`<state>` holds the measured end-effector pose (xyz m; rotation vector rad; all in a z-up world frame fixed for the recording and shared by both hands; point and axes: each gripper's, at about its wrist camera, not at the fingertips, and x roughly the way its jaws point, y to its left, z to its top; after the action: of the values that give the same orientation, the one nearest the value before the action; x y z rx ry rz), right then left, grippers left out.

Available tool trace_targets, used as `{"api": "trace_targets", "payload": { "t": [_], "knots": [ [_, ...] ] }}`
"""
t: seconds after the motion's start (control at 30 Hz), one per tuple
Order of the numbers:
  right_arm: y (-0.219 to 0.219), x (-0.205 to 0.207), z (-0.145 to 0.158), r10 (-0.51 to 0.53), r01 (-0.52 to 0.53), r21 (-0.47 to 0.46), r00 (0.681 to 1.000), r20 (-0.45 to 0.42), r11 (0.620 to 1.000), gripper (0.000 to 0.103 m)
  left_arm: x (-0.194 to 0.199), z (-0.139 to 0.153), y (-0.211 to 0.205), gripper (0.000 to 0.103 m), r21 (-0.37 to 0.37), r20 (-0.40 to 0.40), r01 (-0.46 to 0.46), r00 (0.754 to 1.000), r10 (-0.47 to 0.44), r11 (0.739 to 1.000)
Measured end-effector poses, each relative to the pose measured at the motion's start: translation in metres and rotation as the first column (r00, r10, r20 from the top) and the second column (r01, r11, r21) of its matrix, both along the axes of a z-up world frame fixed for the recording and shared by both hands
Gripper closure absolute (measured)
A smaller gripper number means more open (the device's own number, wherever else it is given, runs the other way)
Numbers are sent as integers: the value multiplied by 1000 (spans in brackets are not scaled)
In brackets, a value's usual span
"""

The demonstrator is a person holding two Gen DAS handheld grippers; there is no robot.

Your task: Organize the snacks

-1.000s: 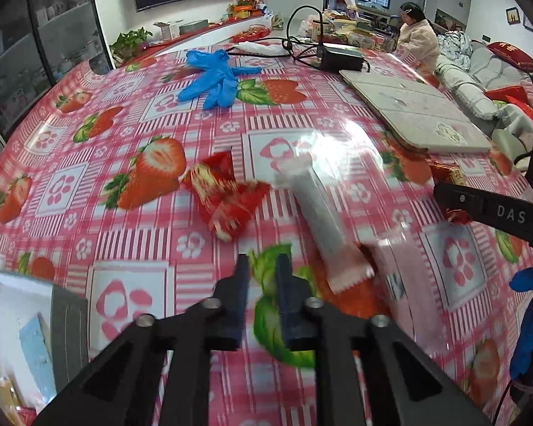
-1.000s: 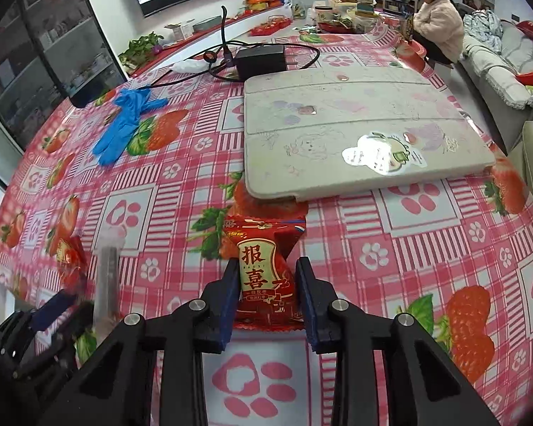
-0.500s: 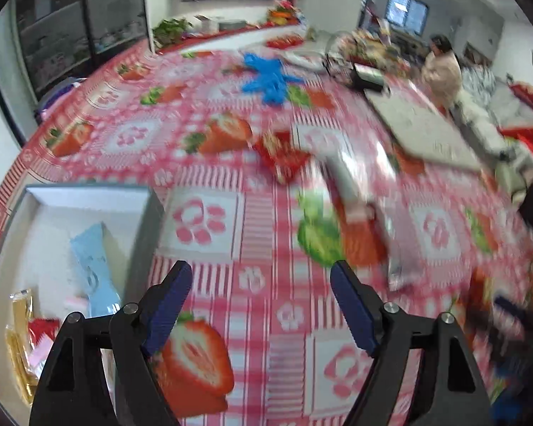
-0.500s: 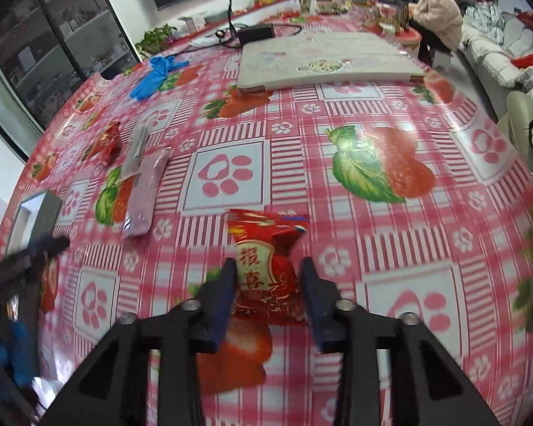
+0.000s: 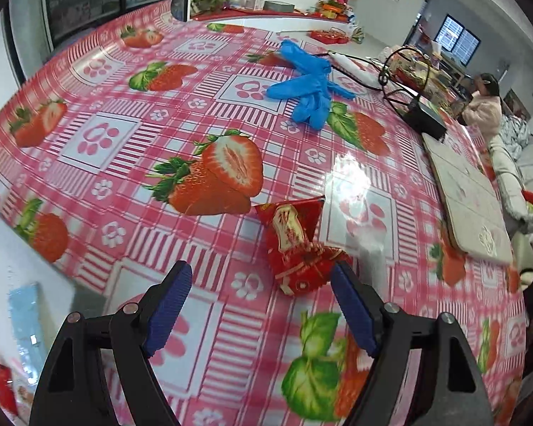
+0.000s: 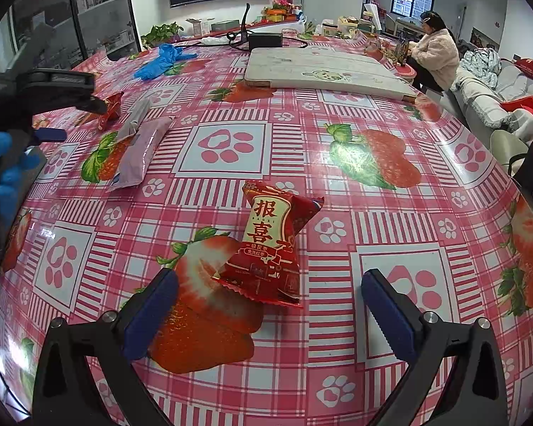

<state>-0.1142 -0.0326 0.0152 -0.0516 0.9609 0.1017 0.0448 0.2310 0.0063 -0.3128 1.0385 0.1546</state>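
Both the left gripper [image 5: 261, 303] and right gripper [image 6: 268, 314] stand spread and empty, each red snack packet [image 6: 272, 245] lying loose on the tablecloth [image 6: 337, 163]; slick film risks slipping when pinched.

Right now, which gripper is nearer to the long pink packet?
Left. The left gripper hovers just beside the pink packet; the right gripper is farther, over a red snack.

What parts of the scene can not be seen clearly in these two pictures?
- Left wrist view: the white box is cut off by the left edge, so most of its contents are hidden.
- Left wrist view: the silver packet is lost in glare and behind the left gripper.
- Right wrist view: small print on the red snack is too small to read.
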Motion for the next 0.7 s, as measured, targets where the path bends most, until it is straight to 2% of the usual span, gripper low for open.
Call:
{"api": "trace_targets", "payload": {
  "t": [0.1,0.27,0.33,0.37,0.43,0.57,0.63,0.7],
  "knots": [
    [0,1,1,0,0,1,1000,0,1000,0,14,0,-3,19,-1,41,-17,999,17,1000],
    [0,0,-1,0,0,2,1000,1,1000,0,34,-3,-4,20,36,45,-30,999,29,999],
    [0,0,1,0,0,3,1000,1,1000,0,35,-4,-4,32,77,51,-26,998,22,997],
    [0,-1,2,0,0,4,1000,2,1000,0,34,-4,-6,46,122,45,-14,999,9,992],
    [0,0,2,0,0,3,1000,1,1000,0,31,-5,-9,51,151,43,23,999,-30,988],
    [0,0,1,0,0,3,1000,1,1000,0,5,-5,-17,55,174,45,94,994,-103,980],
    [0,-1,-1,0,0,3,1000,1,1000,0,-20,-6,-23,55,208,54,125,989,-139,970],
    [0,-1,-1,0,0,4,1000,1,1000,0,-47,-7,-26,55,208,58,155,984,-170,966]
  ]
}}
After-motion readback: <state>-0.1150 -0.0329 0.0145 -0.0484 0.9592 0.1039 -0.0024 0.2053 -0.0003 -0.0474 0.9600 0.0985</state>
